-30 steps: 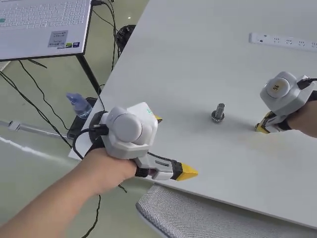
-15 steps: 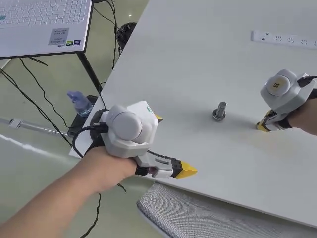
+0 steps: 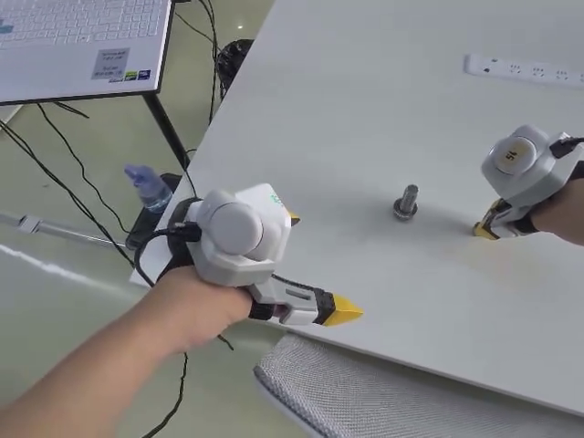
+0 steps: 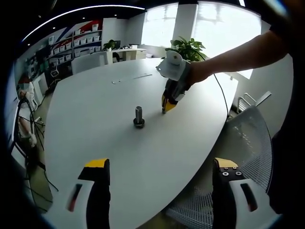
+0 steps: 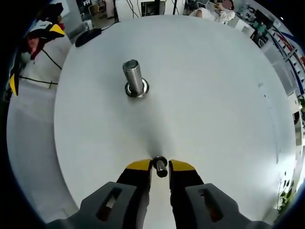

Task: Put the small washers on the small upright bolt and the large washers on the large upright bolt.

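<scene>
Two tongs are at work over my desk (image 3: pixel 347 109), a smooth, matte white top with a rounded edge. My left tongs (image 3: pixel 345 313) hang at the near edge above the grey mesh chair (image 3: pixel 365 392). In the left gripper view these left tongs (image 4: pixel 162 167) stand spread wide with nothing between the yellow-capped tips.

My right tongs (image 3: pixel 484 228) point tip-down onto the desk, to the right of the large bolt (image 3: pixel 406 201). In the right gripper view the right tongs (image 5: pixel 159 166) are drawn in close, the two yellow tips pressed on either side of a short, dark metal stub with a shiny rounded end. I take it for the small bolt (image 5: pixel 160 168), standing on the desk, though it is too small to be sure.

The large bolt (image 5: pixel 135 76) stands upright farther out, a threaded steel shaft on a wider round base, well apart from the small one. From the left gripper view it (image 4: pixel 138 116) sits just beside the right tongs (image 4: pixel 167 106). A long white power strip (image 3: pixel 525 71) lies flat at the far side.

Against a second ago little has changed. The right tongs stay at the same spot beside the large bolt, and the left ones stay at the desk edge. The slight drift of the picture is my head moving.
</scene>
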A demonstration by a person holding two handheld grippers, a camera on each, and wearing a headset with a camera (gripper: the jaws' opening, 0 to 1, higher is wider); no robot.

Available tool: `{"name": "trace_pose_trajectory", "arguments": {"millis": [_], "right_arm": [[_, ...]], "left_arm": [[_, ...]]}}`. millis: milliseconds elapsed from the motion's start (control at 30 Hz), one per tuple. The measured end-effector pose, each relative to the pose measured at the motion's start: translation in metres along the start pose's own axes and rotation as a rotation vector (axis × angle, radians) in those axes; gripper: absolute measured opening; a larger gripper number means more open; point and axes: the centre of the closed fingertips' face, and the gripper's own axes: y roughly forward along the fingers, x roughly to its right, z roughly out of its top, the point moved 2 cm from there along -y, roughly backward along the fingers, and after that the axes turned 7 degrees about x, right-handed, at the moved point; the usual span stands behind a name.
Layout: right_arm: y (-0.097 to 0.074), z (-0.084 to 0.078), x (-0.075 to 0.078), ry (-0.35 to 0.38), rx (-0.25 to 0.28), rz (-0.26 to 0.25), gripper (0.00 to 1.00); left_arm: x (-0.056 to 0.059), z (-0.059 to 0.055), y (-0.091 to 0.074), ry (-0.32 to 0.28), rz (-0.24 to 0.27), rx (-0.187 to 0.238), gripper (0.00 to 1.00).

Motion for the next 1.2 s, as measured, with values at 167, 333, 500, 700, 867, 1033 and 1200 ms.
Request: {"name": "trace_pose_trajectory", "arguments": {"millis": [167, 333, 500, 700, 867, 1033, 1200], "right_arm": [[-0.002, 0.001, 0.001, 0.004, 0.003, 0.002, 0.17], [-0.007, 0.002, 0.002, 0.013, 0.018, -0.002, 0.19], [-0.016, 0.007, 0.000, 0.019, 0.067, -0.001, 0.24], [-0.026, 0.012, -0.002, 0.012, 0.111, -0.014, 0.26], [-0.038, 0.016, -0.004, 0.033, 0.160, -0.032, 0.27], [-0.053, 0.022, -0.009, 0.031, 0.263, -0.046, 0.31], [-0.070, 0.022, -0.009, 0.062, 0.338, -0.071, 0.33]], "left_arm": [[0.000, -0.001, -0.001, 0.000, 0.002, 0.001, 0.89], [0.003, -0.001, -0.001, 0.001, 0.001, 0.001, 0.89], [0.003, 0.003, -0.001, 0.004, 0.007, 0.007, 0.89], [0.005, 0.008, -0.002, 0.013, 0.010, 0.015, 0.89], [0.010, 0.012, -0.003, 0.017, 0.008, 0.025, 0.90], [0.011, 0.013, -0.002, 0.009, 0.014, 0.039, 0.94], [0.007, 0.013, -0.001, 0.002, 0.021, 0.047, 0.94]]}}
